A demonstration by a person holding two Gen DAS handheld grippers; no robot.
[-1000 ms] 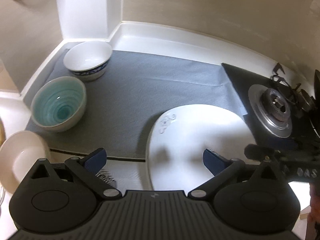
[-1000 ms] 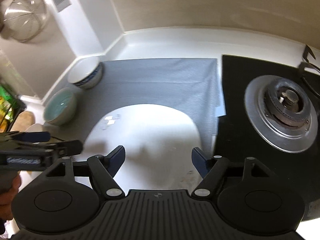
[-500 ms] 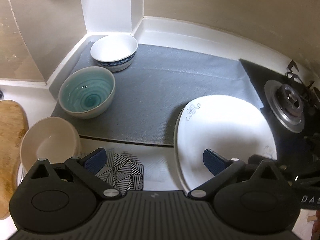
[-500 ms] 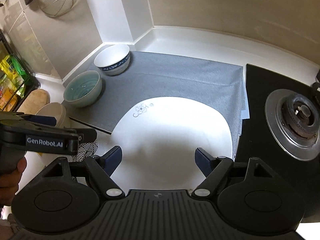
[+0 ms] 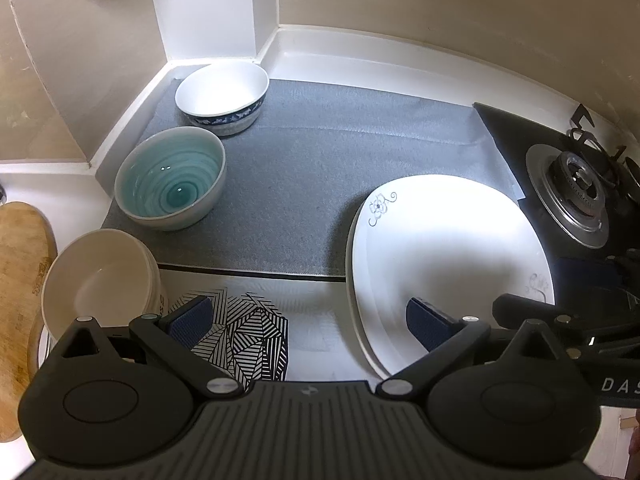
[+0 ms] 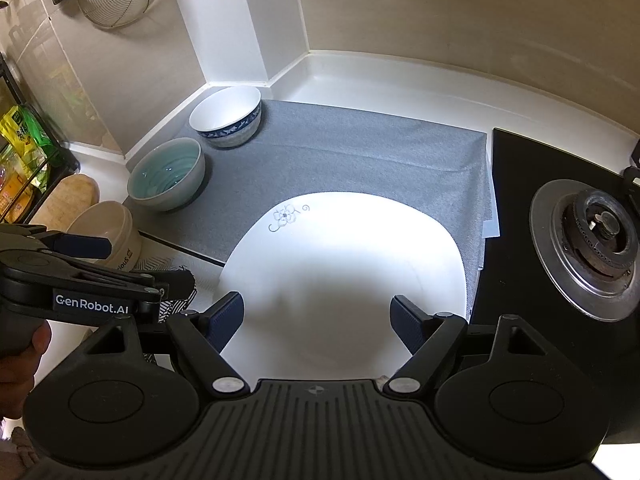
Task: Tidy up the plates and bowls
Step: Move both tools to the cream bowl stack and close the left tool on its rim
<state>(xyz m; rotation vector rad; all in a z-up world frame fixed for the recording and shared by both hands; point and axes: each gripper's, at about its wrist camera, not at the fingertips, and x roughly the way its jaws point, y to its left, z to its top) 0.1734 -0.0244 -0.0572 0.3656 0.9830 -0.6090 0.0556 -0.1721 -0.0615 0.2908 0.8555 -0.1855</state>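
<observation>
White square-ish plate with a small floral mark sits flat, far half on the grey mat, near half over the white counter, right beside the black hob. Nothing holds it.

Right gripper hangs over the plate's near part, jaws apart; they have just been opening a bit wider, and the pads stand clear above the plate, not on it. Left gripper also has its jaws apart and empty, straddling the plate's left rim: right pad over the plate, left pad over the striped black-and-white patterned item.

Changed over the last second: both views have pulled back and up. The plate filled the lower frame before; now its whole far edge shows, and the bowls have come into fuller view. Reads as a release and retreat, so the plate looks placed. Judgement: bowls are next.

Bowls, all down the left: blue-banded white bowl in the mat's back corner, teal bowl just in front of it, close but whether touching I cannot tell, cream bowl off the mat beside the wooden board.

Hard to read:
- plate's near edge hidden behind both gripper bodies
- the patterned item half covered, can't say what it is
- cream bowl may be a stack, printed text unreadable
- burner cut off at the frame edge
</observation>
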